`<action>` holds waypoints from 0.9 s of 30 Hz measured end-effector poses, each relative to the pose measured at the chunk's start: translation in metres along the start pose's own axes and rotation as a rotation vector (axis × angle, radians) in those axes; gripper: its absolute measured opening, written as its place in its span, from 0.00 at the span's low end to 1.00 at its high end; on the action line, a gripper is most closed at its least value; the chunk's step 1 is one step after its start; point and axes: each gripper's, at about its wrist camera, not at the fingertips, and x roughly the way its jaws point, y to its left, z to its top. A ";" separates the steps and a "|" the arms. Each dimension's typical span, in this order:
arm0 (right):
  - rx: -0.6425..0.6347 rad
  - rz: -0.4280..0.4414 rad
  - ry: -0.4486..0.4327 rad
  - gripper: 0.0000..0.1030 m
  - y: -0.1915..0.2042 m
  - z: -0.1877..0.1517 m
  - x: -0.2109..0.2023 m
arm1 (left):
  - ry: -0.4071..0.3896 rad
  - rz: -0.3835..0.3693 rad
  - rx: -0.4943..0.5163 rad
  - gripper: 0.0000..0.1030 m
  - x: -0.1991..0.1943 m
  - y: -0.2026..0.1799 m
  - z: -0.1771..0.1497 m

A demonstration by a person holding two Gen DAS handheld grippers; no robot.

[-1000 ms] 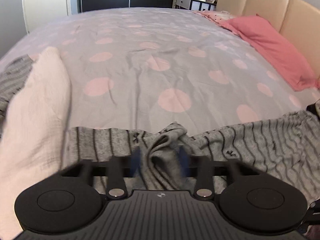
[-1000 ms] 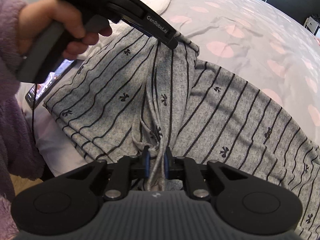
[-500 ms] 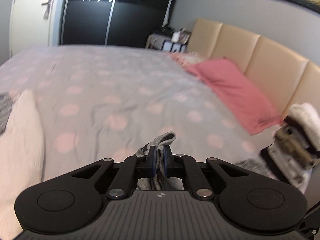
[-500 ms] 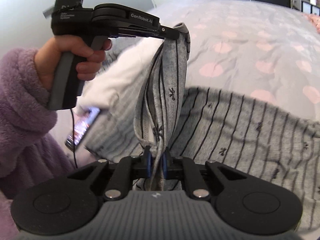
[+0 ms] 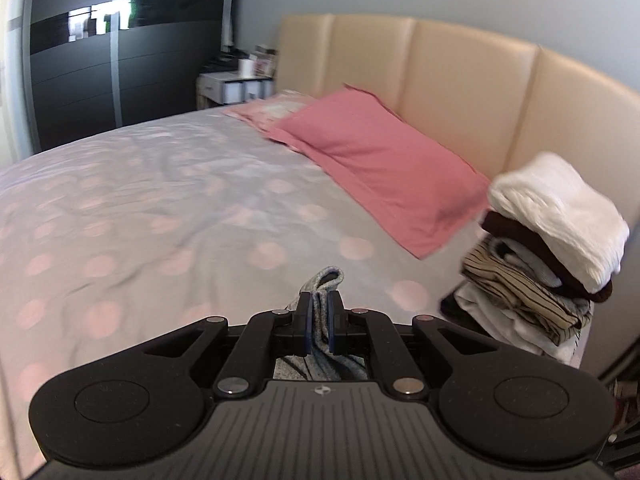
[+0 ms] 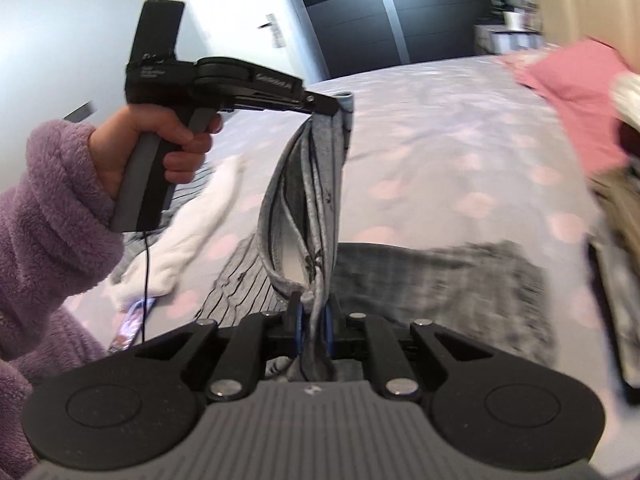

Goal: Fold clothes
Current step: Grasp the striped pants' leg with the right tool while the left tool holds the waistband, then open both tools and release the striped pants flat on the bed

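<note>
— grippers both clamped?
— yes, left gripper (image 5: 319,312) and right gripper (image 6: 313,322) each pinch the grey striped garment (image 6: 308,200), stretched between them, lifted over the bed (image 5: 160,200); folded stack (image 5: 548,252) at three o'clock.

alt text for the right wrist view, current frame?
The right gripper is shut on a grey striped garment, which stretches up to the left gripper, held by a hand in a purple fleece sleeve. The rest of the garment trails blurred on a grey bedspread with pink dots, beside a white cloth.
</note>
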 end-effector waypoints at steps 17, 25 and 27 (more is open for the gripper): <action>0.261 -0.298 0.139 0.20 -0.147 -0.052 0.010 | 0.243 -0.091 0.082 0.07 0.177 -0.089 -0.020; 0.198 -0.428 0.066 0.32 -0.148 -0.051 -0.005 | 0.236 -0.112 0.042 0.31 0.162 -0.078 -0.024; 0.145 -0.407 0.035 0.32 -0.138 -0.050 -0.006 | 0.236 -0.099 0.063 0.31 0.151 -0.074 -0.026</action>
